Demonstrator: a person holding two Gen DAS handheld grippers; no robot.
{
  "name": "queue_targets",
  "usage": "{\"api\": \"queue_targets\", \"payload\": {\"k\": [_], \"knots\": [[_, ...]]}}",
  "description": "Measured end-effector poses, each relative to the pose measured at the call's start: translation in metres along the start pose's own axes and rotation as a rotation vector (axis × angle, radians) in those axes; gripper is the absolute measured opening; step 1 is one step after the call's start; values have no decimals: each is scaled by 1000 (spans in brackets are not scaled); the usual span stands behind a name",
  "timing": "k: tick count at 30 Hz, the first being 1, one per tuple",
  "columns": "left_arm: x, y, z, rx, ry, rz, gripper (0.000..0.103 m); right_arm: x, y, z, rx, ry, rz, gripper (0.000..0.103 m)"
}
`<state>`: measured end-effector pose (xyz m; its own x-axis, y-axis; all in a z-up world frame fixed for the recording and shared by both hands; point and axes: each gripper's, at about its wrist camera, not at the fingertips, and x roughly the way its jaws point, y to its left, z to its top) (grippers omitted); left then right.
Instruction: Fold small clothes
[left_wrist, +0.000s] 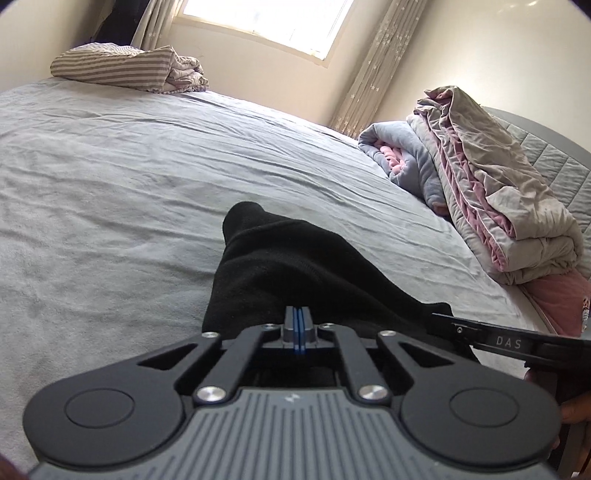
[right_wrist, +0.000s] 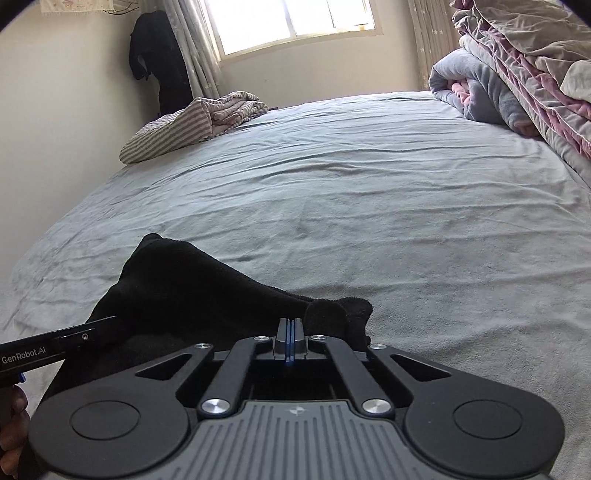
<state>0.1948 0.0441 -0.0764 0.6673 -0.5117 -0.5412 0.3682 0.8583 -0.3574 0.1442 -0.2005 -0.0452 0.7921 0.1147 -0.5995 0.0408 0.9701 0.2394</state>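
A small black garment (left_wrist: 280, 258) lies on the grey bed sheet (left_wrist: 129, 166), its near part pulled up toward both grippers. My left gripper (left_wrist: 298, 319) is shut, its blue pads pressed together on the garment's near edge. The right gripper (left_wrist: 441, 318) comes in from the right at the same edge. In the right wrist view the black garment (right_wrist: 184, 280) stretches left, bunched beside my right gripper (right_wrist: 290, 326), which is shut on its edge. The left gripper (right_wrist: 112, 320) enters from the left, its tip at the cloth.
Striped bedding (left_wrist: 122, 66) is heaped at the far corner of the bed. A pile of folded grey and pink quilts (left_wrist: 480, 177) lines the right side by the padded headboard (left_wrist: 546, 147). A dark coat (right_wrist: 159, 55) hangs near the window curtain.
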Motion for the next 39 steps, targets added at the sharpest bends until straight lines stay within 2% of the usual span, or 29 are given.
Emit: {"api": "queue_targets", "payload": {"k": [2,3,8,10,13,15,18,19,22,25,26,27,29,32,34,37,39], "knots": [[-20,-10,-4,36,1,-13,18,-19,5,-1,-26,-21,22,15],[-29,-15,-8,55,8,-22,20,-30,9,-3,-52,-27,30,22],[-66,-34,-35,125,43,-51,23,-77,33,-29,-185,-40,68,22],[-77,-37,-49,166,26,-42,24,-89,41,-42,-236,-45,71,23],[-90,-38,-63,194,-4,-24,26,-97,46,-65,-276,-22,63,23],[-95,-37,-68,193,-2,-23,26,-95,45,-79,-293,-16,23,23],[-103,-36,-75,203,18,5,26,-99,37,-90,-266,-27,-16,24],[-106,-36,-78,207,31,15,27,-104,33,-93,-234,-24,-17,28],[-117,-36,-87,173,95,34,36,-118,23,-99,-162,-15,1,30],[-128,-45,-97,176,139,96,40,-139,24,-104,-134,-32,-7,32],[-132,-48,-100,168,142,120,47,-145,25,-104,-124,-36,-10,34],[-136,-51,-102,157,142,138,52,-152,26,-104,-115,-40,-15,38],[-144,-58,-104,137,130,167,70,-164,29,-103,-103,-51,-35,47],[-156,-70,-107,121,106,213,81,-178,37,-104,-102,-66,-75,60],[-162,-78,-108,121,100,248,86,-185,43,-104,-107,-77,-96,75],[-169,-87,-109,119,88,306,97,-194,50,-106,-134,-88,-121,84],[-171,-92,-109,113,93,347,100,-200,55,-106,-148,-96,-138,90]]}}
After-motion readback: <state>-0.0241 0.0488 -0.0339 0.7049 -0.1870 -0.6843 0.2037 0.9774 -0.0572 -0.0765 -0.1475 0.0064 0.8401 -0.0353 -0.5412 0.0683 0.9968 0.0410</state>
